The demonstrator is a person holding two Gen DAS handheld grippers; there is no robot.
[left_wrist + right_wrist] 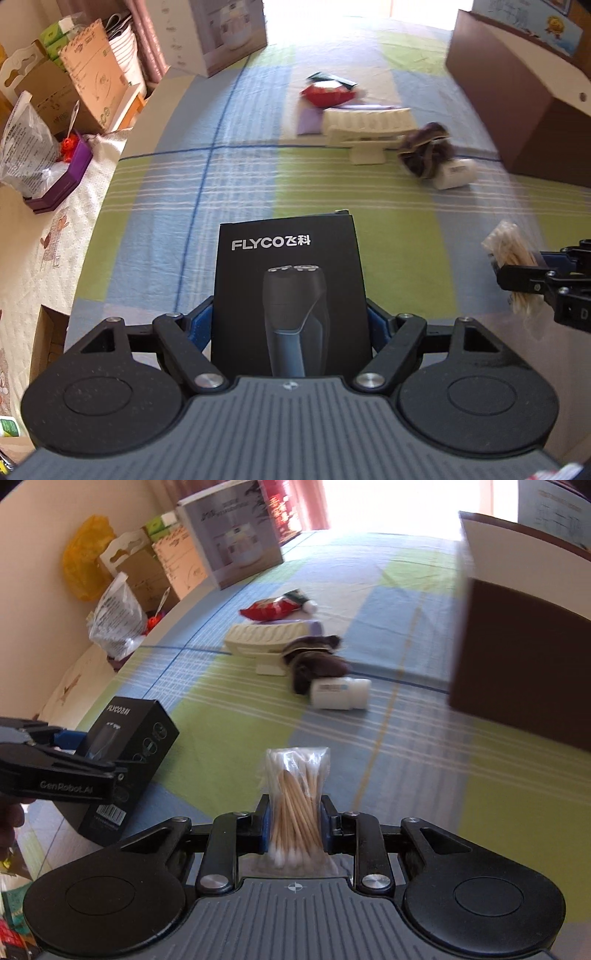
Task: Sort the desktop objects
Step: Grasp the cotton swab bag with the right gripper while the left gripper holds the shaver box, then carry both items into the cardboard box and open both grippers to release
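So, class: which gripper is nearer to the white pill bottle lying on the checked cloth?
Right. The right gripper, holding the cotton swab bag, points almost straight at the white pill bottle; the left gripper, holding the shaver box, sits further left.

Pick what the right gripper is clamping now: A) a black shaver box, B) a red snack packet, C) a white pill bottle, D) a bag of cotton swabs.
D: the right gripper has both fingers pressed on the bag of cotton swabs; the left gripper holds the black shaver box.

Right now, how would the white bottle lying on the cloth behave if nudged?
The white bottle lies on its side and looks round, so it would probably roll. Looks like plastic, likely light. The brown cloth touching its base end may block it that way.
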